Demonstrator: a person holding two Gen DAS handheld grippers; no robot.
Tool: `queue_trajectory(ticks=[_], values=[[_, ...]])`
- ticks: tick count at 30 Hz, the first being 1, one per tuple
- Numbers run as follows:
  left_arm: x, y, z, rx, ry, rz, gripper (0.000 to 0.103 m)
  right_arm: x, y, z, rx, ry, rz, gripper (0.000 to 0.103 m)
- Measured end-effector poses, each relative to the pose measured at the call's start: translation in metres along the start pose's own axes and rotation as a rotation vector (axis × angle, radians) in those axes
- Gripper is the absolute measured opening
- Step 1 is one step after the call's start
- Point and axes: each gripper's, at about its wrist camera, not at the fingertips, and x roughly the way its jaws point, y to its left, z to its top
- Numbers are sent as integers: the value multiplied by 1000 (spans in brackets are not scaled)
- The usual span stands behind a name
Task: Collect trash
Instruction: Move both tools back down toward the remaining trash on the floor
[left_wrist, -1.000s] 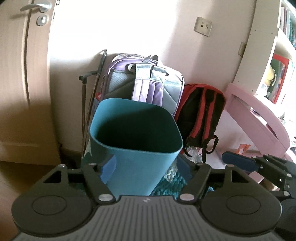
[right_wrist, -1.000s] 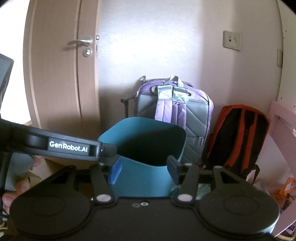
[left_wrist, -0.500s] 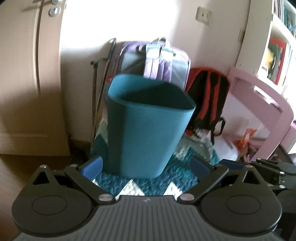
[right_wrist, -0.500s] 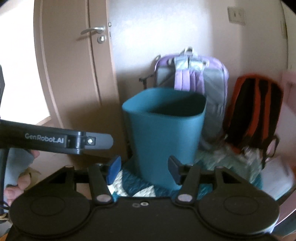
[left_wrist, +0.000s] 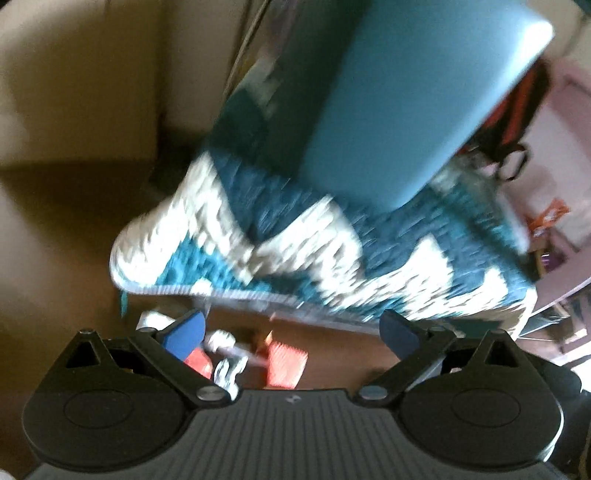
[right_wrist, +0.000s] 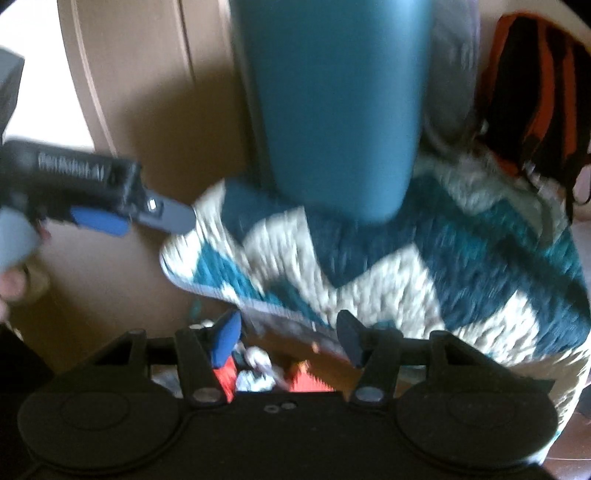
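A teal bin (left_wrist: 388, 110) (right_wrist: 340, 110) stands upright on a teal and white rug (left_wrist: 332, 251) (right_wrist: 406, 266). Both views are blurred. On the brown floor before the rug's near edge lies loose trash: an orange-red ridged piece (left_wrist: 286, 363) (right_wrist: 306, 382), a red piece (left_wrist: 197, 362) (right_wrist: 225, 376) and white crumpled bits (left_wrist: 225, 365) (right_wrist: 256, 369). My left gripper (left_wrist: 291, 326) hangs above this litter, wide open and empty. My right gripper (right_wrist: 288, 332) is open over the same litter, nothing between its pads. The left gripper (right_wrist: 144, 221) also shows at the right wrist view's left edge.
A red and black backpack (right_wrist: 535, 92) (left_wrist: 517, 110) and a grey backpack (right_wrist: 450, 74) lean on the wall behind the bin. A wooden door (right_wrist: 129, 74) is at the left. Pink furniture (left_wrist: 565, 147) and an orange wrapper (left_wrist: 550, 214) sit at the right. A hand (right_wrist: 14, 280) holds the left gripper.
Both grippers have dropped and tipped toward the floor. The left jaws, earlier around the bin, have spread wide and left it on the rug. The floor litter has come into view.
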Motion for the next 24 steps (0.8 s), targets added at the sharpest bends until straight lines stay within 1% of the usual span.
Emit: queue_trajectory(ticks=[3, 5, 8, 10, 12, 15, 19, 22, 24], values=[[42, 22, -9, -70, 74, 51, 102, 40, -7, -24, 20, 84, 13, 57], [71, 36, -13, -109, 132, 98, 101, 66, -11, -40, 25, 145, 19, 57], [107, 53, -17, -142, 181, 150, 101, 103, -19, -57, 57, 242, 49, 57], [131, 64, -20, -175, 219, 173, 101, 123, -20, -63, 49, 279, 68, 57], [156, 76, -25, -216, 270, 201, 101, 144, -19, -70, 21, 310, 76, 57], [193, 89, -35, -201, 330, 276, 101, 179, -18, -81, -31, 370, 86, 57], [235, 110, -51, -200, 414, 342, 101, 225, -13, -107, -156, 467, 59, 57], [261, 121, -64, -207, 476, 357, 100, 252, -11, -127, -239, 533, 57, 57], [277, 123, -72, -196, 511, 369, 100, 265, -10, -138, -290, 561, 60, 57]])
